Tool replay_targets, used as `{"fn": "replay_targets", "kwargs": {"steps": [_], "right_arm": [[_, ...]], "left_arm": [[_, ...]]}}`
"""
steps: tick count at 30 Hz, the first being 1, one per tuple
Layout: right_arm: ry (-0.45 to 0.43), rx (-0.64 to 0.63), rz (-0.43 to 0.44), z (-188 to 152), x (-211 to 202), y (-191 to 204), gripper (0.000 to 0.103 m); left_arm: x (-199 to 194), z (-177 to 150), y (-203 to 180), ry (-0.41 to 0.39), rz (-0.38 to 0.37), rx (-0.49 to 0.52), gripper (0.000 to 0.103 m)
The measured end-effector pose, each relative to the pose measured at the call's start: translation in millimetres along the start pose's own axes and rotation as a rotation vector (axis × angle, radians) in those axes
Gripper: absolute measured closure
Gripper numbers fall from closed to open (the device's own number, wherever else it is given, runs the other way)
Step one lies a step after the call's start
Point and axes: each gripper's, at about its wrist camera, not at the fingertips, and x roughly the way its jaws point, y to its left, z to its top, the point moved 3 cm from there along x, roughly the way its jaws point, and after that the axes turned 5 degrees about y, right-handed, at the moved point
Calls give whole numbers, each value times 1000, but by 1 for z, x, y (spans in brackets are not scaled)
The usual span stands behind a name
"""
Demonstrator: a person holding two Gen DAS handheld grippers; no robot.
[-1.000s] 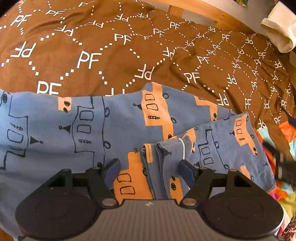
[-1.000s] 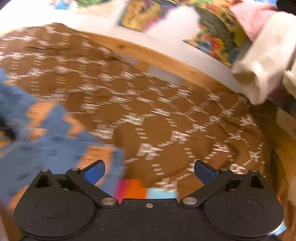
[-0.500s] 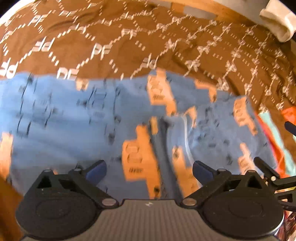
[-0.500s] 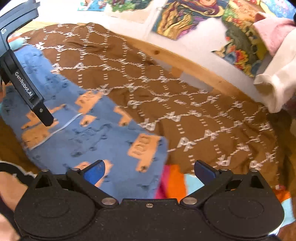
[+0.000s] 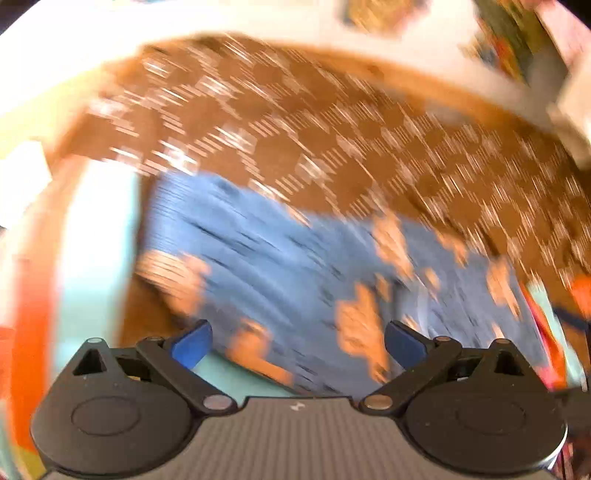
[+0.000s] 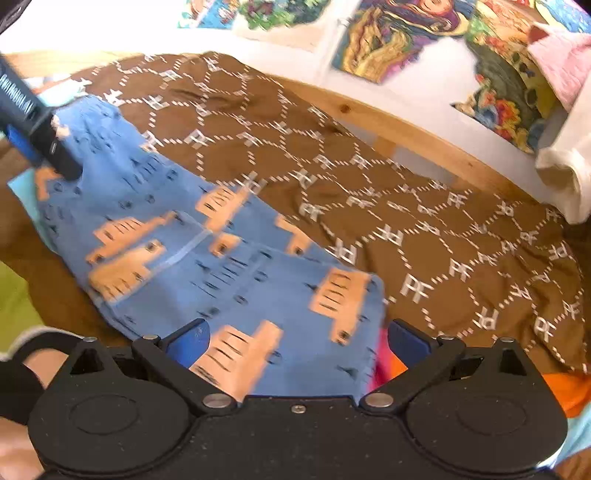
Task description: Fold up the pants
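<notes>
left hand-held gripper (image 5: 297, 341): black, blue pads, jaws spread wide, nothing between them; hangs above the near edge of the pants. Left wrist view badly motion-blurred. In right wrist view its tip shows far left (image 6: 37, 129), over the far-left end of the pants; can't tell if touching.
pants: blue cotton pants w/ orange truck print (image 6: 192, 258), lying flat on the bed, folded into a long band running from far left to near centre-right. Pale seam line crosses the mid part. In left wrist view (image 5: 295, 266) same band, blurred, detail unreadable.
right hand-held gripper (image 6: 297, 341): black, blue pads, jaws spread wide, empty; near-right end of pants sits between & just ahead of the fingers, no pinch.
bedcover: brown quilted cover w/ white dotted diamond grid & "PF" letters (image 6: 424, 229), under the pants, fills the right half.
bright cloth: orange/pink/teal patterned fabric (image 6: 565, 384) at near right, peeks from beneath the pants' end.
bed frame: pale wooden rail (image 6: 406, 129) along far edge of the cover.
wall: white, w/ colourful painted pictures (image 6: 399, 33).
white cloth: cream bundle (image 6: 569, 162) at far right past the rail.
</notes>
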Motion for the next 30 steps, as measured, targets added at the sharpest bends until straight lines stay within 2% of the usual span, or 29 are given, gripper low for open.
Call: {"fn": "replay_targets", "kwargs": {"steps": [3,4,5,7,9,14,15,16,17,23,24,25,27,30], "right_arm": [[-23,-28,31,8,-2,17,1],[-27,-38,40,10,-2,22,1],[-27,-50,48,12,-1,27,1],[-21,-70,62,17,0,38,1],[-17,-82,69,20,-2,45,1],[6,-56,75,21,-2,46,1],[12,-54,68,21,-1,46,1],[15,-49,66,21,1,45,1],[16,-45,68,21,2,44,1],[17,-67,91,23,18,51,1],[23,-73,96,22,23,53,1],[35,-79,99,21,28,54,1],[66,-87,100,18,37,57,1],[62,-65,117,20,39,53,1]], "left_arm": [[-6,6,29,-89,36,-116,1],[-4,7,36,-117,32,-135,5],[-1,8,41,-139,37,-144,9],[7,8,46,-141,87,-143,35],[10,10,50,-145,124,-143,49],[3,9,52,-209,82,-214,56],[4,9,51,-217,87,-207,64],[3,8,51,-225,100,-198,75],[4,10,50,-229,115,-189,79],[11,10,61,-207,104,-234,81],[11,9,61,-200,116,-232,79],[13,9,62,-193,134,-240,71],[16,8,64,-188,123,-262,61],[19,10,64,-196,118,-265,56]]}}
